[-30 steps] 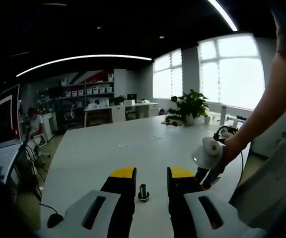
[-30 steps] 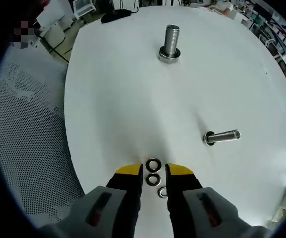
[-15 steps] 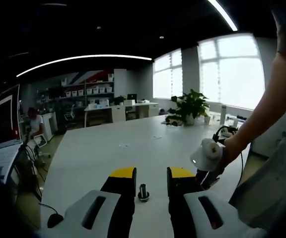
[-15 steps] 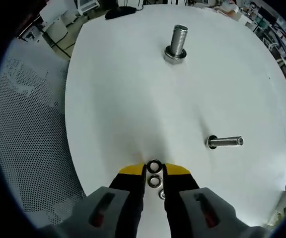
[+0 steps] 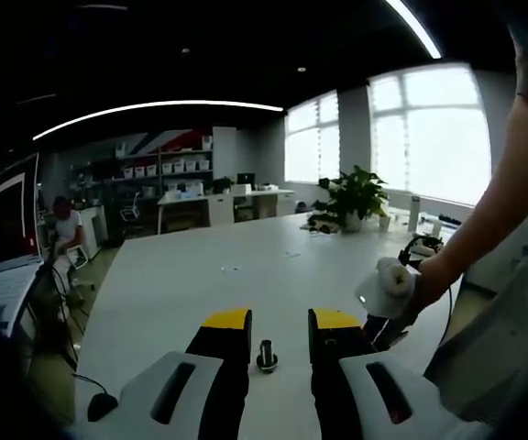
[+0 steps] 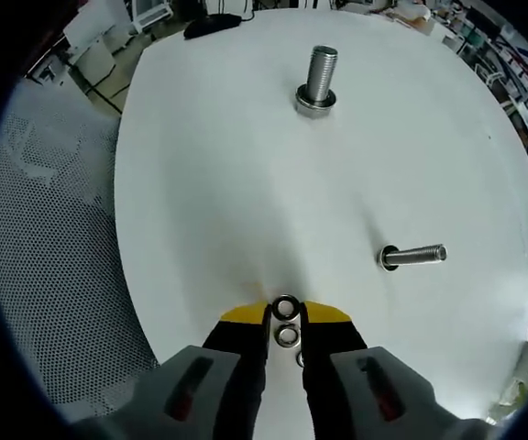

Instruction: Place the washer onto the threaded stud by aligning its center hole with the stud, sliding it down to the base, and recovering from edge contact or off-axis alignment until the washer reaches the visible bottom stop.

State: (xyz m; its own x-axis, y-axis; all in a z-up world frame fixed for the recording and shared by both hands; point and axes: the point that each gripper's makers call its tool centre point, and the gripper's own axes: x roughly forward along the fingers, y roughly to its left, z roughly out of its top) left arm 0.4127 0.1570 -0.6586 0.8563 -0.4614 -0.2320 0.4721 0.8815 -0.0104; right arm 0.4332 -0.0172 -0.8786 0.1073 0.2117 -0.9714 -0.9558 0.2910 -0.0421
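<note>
The right gripper clamps a washer (pickup step, I judge); next, lift and centre it over the upright stud.

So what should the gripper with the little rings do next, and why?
Probably lift. The right gripper has closed around a washer that looks to be still lying on the table, with another washer at its tips. The upright stud stands far across the table, so the washer likely needs raising before carrying it over.
</note>
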